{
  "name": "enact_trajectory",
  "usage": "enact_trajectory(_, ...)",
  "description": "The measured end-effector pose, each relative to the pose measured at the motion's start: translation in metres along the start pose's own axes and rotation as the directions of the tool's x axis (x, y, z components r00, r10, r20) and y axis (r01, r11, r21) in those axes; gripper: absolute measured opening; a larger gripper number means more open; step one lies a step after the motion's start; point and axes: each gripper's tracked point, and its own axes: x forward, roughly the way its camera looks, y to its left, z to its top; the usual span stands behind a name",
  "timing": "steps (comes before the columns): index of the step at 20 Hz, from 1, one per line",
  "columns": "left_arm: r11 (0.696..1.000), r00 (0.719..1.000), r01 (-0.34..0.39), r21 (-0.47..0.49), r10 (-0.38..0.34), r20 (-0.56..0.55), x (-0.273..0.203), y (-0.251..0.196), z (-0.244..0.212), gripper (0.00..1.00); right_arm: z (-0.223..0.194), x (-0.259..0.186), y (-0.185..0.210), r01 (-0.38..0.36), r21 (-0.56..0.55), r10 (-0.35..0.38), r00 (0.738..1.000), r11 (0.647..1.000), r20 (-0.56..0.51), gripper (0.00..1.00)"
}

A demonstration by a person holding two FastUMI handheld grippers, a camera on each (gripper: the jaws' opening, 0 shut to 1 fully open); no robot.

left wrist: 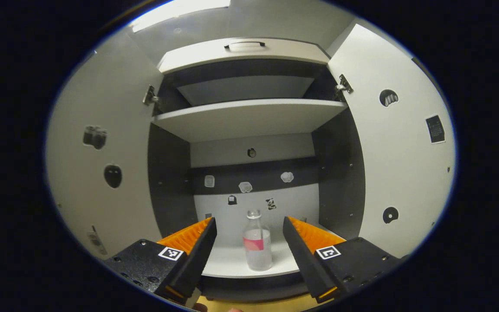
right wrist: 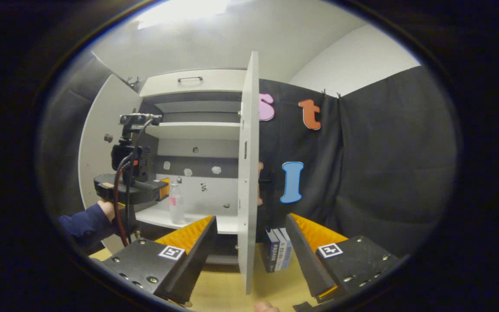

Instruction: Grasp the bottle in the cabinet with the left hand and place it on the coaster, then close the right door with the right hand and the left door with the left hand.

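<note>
Presently the bottle [left wrist: 257,241] stands upright on the lower shelf [left wrist: 232,262] of the cabinet [left wrist: 249,117], near the front edge, untouched. The left gripper [left wrist: 249,242] is lined up square on it, jaws spread wide with the bottle framed between them but farther in; neither finger touches it. That alignment suits a straight push forward to bracket the bottle before closing, so the grasp step is judged not yet made.

Both doors stand open. In the left gripper view the left door [left wrist: 102,173] and right door [left wrist: 401,164] swing out to either side, leaving a clear path to the shelf.

The right gripper [right wrist: 249,242] hangs back from the cabinet with jaws released, gripping nothing. The edge of the right door [right wrist: 248,173] stands between its fingers in the right gripper view, farther off; this placement reads as waiting for the door-closing step.

The right gripper view adds what the other lacks: the left gripper [right wrist: 163,185] from the side, held by a hand [right wrist: 107,210] in a dark sleeve, its tip just short of the bottle [right wrist: 176,203]; also the wooden table [right wrist: 228,294] and a small stack of boxes [right wrist: 277,255] beside the door. The coaster cannot be made out. The left gripper view alone gives the upper shelf [left wrist: 249,117] and the stickers on the back wall.
</note>
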Motion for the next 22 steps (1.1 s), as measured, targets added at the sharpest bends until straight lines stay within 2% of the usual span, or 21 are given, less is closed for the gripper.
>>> enact_trajectory(3,0.999,0.999,-0.029,0.029,0.03,-0.037,0.042,0.002,-0.024,0.95,-0.002,-0.005,-0.024,0.073,-0.02,-0.073,0.997,0.997,0.003,0.94)
enact_trajectory(5,0.998,0.997,-0.046,0.051,0.049,-0.054,0.067,0.005,-0.035,0.95,-0.003,-0.004,-0.035,0.12,-0.026,-0.12,0.993,0.992,0.001,0.96)
enact_trajectory(6,0.997,0.997,-0.049,0.054,0.052,-0.059,0.079,0.006,-0.039,0.96,-0.006,-0.001,-0.04,0.14,-0.027,-0.14,0.99,0.99,-0.001,0.94)
enact_trajectory(7,0.997,0.996,-0.056,0.054,0.059,-0.068,0.088,0.008,-0.044,0.96,-0.008,0.001,-0.044,0.156,-0.027,-0.156,0.988,0.987,-0.005,0.96)
enact_trajectory(9,0.995,0.991,-0.087,0.038,0.09,-0.095,0.104,0.016,-0.058,0.95,-0.01,0.003,-0.05,0.188,-0.031,-0.188,0.982,0.982,-0.008,0.94)
enact_trajectory(11,0.995,0.987,-0.103,-0.008,0.102,-0.127,0.113,0.02,-0.07,0.96,-0.011,0.004,-0.051,0.207,-0.035,-0.207,0.978,0.978,-0.004,0.96)
enact_trajectory(15,0.992,0.989,-0.089,-0.09,0.077,-0.126,0.123,0.02,-0.075,0.98,-0.017,0.007,-0.042,0.207,-0.051,-0.208,0.978,0.977,-0.017,0.94)
enact_trajectory(18,0.993,0.991,0.012,-0.12,-0.028,-0.132,0.128,0.0,-0.077,0.98,-0.019,0.008,-0.037,0.193,-0.061,-0.195,0.981,0.979,-0.022,0.96)
enact_trajectory(19,0.991,0.99,0.033,-0.13,-0.051,-0.133,0.126,-0.002,-0.076,0.98,-0.017,0.009,-0.036,0.188,-0.063,-0.189,0.982,0.98,-0.02,0.96)
enact_trajectory(20,0.992,0.99,0.023,-0.121,-0.039,-0.133,0.126,0.0,-0.074,0.98,-0.016,0.009,-0.034,0.182,-0.065,-0.184,0.983,0.981,-0.017,0.96)
enact_trajectory(21,0.994,0.99,0.005,-0.109,-0.02,-0.137,0.125,0.007,-0.077,0.86,-0.016,0.008,-0.034,0.178,-0.067,-0.18,0.984,0.982,-0.016,0.96)
enact_trajectory(22,0.994,0.99,0.018,-0.104,-0.033,-0.14,0.124,0.007,-0.076,0.74,-0.017,0.007,-0.035,0.177,-0.068,-0.178,0.984,0.982,-0.014,0.96)
